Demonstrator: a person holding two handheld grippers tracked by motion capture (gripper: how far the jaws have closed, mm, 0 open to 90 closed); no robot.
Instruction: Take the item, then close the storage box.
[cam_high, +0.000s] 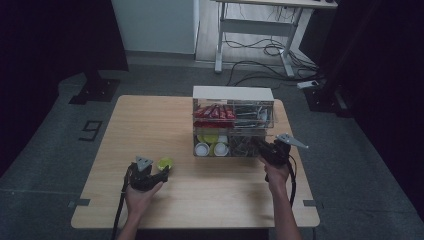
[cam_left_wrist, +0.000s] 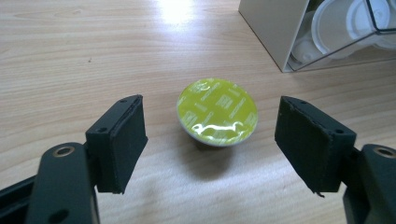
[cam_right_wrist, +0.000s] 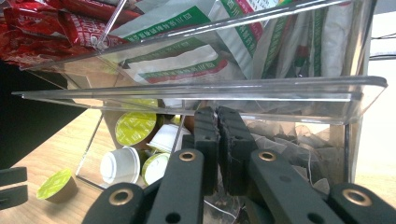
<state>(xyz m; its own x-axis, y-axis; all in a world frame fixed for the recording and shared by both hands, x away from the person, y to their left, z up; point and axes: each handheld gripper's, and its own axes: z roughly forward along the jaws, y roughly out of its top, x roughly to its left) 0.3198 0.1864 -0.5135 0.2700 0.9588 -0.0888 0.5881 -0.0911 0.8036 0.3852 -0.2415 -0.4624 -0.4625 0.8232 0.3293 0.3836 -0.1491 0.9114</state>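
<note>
Green-lidded coffee capsule (cam_left_wrist: 217, 112) sits on the wooden table (cam_high: 150, 125), foil lid tilted up toward the left gripper's camera, lying between the spread jaws of the left gripper (cam_left_wrist: 210, 140); pads wide apart, touching nothing. In the high view the capsule (cam_high: 165, 163) is just in front of that left gripper (cam_high: 162, 172), left of the clear acrylic organizer (cam_high: 233, 122) and apart from it. Nothing stands between capsule and organizer. Right gripper (cam_right_wrist: 218, 149) has jaws pressed together, pushed in under the organizer's clear tilted lid flap (cam_right_wrist: 196, 95); whether it pinches anything, cannot tell. High view puts the right gripper (cam_high: 260, 146) at the lower right front of the organizer. Organizer: two tiers, white top panel; red sachets (cam_high: 214, 112) upper left, green-and-white packets (cam_right_wrist: 187, 60) upper right, loose capsules (cam_high: 210, 145) lower left, clear tea-bag pouches (cam_right_wrist: 299, 144) lower right. In the bin about five capsules are countable, white and green; one capsule out on the table. Two grippers, one organizer. Room dim, grey floor (cam_high: 50, 150), white desk frame (cam_high: 260, 25) with cables behind.
</note>
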